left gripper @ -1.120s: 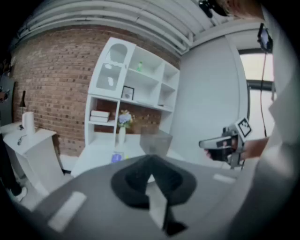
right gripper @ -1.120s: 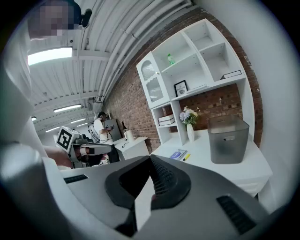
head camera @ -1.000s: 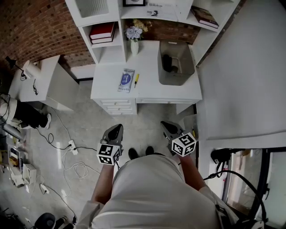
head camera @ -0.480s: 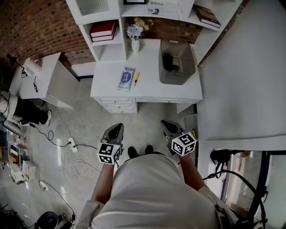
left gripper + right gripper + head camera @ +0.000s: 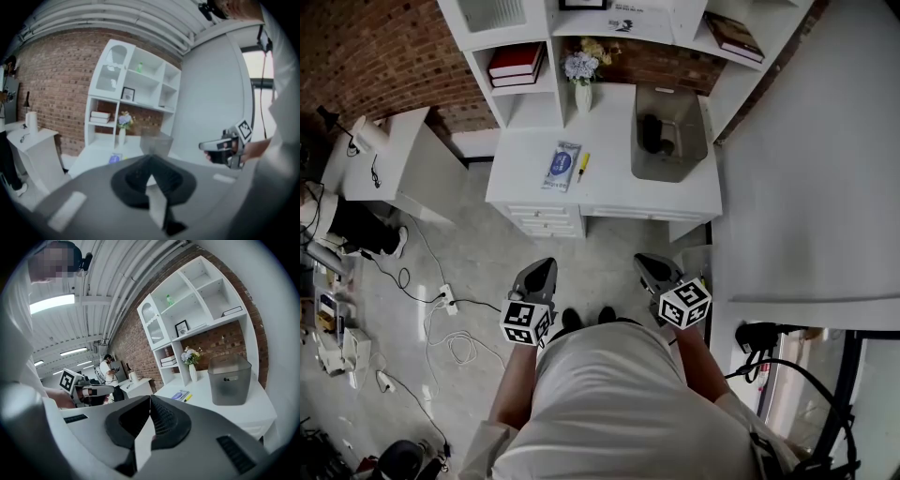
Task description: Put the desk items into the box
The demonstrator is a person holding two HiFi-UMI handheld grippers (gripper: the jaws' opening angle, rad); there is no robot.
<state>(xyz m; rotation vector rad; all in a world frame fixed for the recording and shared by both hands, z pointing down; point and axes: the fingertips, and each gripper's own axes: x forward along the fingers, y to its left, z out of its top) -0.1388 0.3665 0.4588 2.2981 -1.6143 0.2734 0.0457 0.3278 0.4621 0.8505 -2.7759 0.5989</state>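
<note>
Left gripper (image 5: 542, 272) and right gripper (image 5: 649, 266), lower centre, have jaws clenched on nothing. On the white surface (image 5: 525, 159) at upper centre, a flat blue-and-white packet (image 5: 563, 167) and small yellow pen (image 5: 583, 167) lie left of the translucent grey box (image 5: 661, 171). Arriving with the jaws clenched would probably shove the thin packet instead of gripping it.
</note>
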